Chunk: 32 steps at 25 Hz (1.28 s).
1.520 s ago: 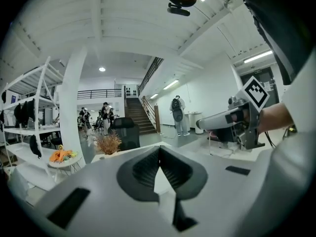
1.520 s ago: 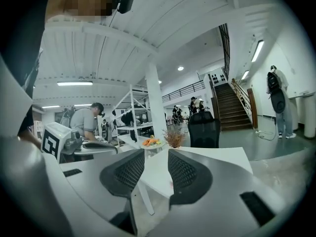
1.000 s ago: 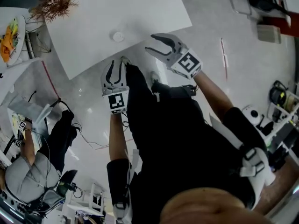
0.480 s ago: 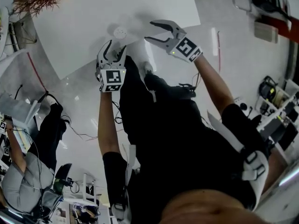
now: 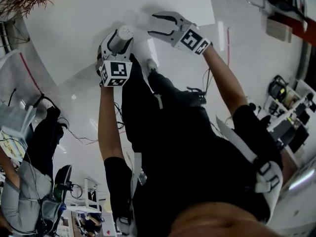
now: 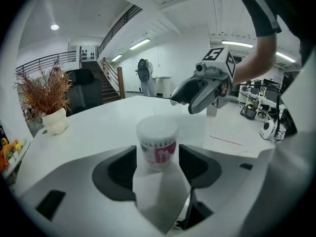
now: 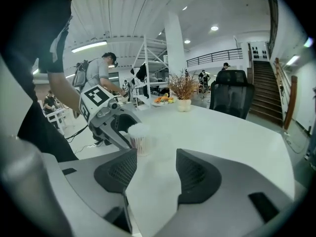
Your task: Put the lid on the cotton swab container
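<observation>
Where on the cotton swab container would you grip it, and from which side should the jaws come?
Grip the round side wall of the cotton swab container at mid-height, coming in level from the near edge of the table. It stands upright, a small cylinder, so jaws likely seat on opposite sides.

The swab container [image 6: 157, 142] fills the gap between the left tool's [image 6: 158, 168] opening jaws, and the right tool [image 6: 183, 101], its jaws opening on nothing, hangs near the container's right, while the desk [image 6: 94, 127] beyond the container is free up to the potted plant [image 6: 49, 100].
</observation>
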### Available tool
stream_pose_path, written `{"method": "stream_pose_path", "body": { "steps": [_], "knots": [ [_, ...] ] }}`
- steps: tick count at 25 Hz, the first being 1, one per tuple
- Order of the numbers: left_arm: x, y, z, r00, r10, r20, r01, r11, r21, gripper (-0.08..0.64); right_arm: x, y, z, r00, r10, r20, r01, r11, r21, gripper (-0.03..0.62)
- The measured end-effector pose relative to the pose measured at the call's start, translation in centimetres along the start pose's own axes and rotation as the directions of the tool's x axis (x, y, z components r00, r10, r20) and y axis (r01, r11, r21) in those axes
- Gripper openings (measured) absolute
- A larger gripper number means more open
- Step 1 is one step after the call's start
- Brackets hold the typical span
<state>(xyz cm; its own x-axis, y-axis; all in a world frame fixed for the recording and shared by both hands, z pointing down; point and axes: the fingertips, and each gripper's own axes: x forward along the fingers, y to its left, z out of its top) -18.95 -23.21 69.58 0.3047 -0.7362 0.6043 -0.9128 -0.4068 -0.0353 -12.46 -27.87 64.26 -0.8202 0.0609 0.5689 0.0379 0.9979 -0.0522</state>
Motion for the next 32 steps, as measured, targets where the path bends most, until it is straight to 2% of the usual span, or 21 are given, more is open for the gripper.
{"method": "stream_pose_path", "body": {
  "steps": [10,19,22,25,32],
  "knots": [
    [0.5,0.1,0.4,0.999,-0.038,0.008,0.038,0.996,0.078,0.227,1.5,-0.1,0.1,0.998,0.043,-0.035,-0.047,0.993,-0.112,0.227],
    [0.4,0.0,0.5,0.998,-0.064,0.006,0.064,0.993,0.098,0.225,1.2,0.4,1.3,0.998,0.055,-0.024,-0.058,0.988,-0.143,0.225],
    [0.4,0.0,0.4,0.998,-0.066,0.005,0.065,0.993,0.098,0.225,1.0,0.6,1.5,0.997,0.058,-0.059,-0.067,0.982,-0.175,0.225],
    [0.4,-0.1,0.4,0.998,-0.068,0.007,0.067,0.993,0.1,0.224,1.0,0.6,1.9,0.998,0.058,-0.031,-0.063,0.984,-0.168,0.224],
    [0.4,-0.1,0.3,0.997,-0.079,0.008,0.078,0.992,0.1,0.225,0.9,1.3,3.3,0.995,0.091,-0.052,-0.099,0.974,-0.203,0.225]
  ]
}}
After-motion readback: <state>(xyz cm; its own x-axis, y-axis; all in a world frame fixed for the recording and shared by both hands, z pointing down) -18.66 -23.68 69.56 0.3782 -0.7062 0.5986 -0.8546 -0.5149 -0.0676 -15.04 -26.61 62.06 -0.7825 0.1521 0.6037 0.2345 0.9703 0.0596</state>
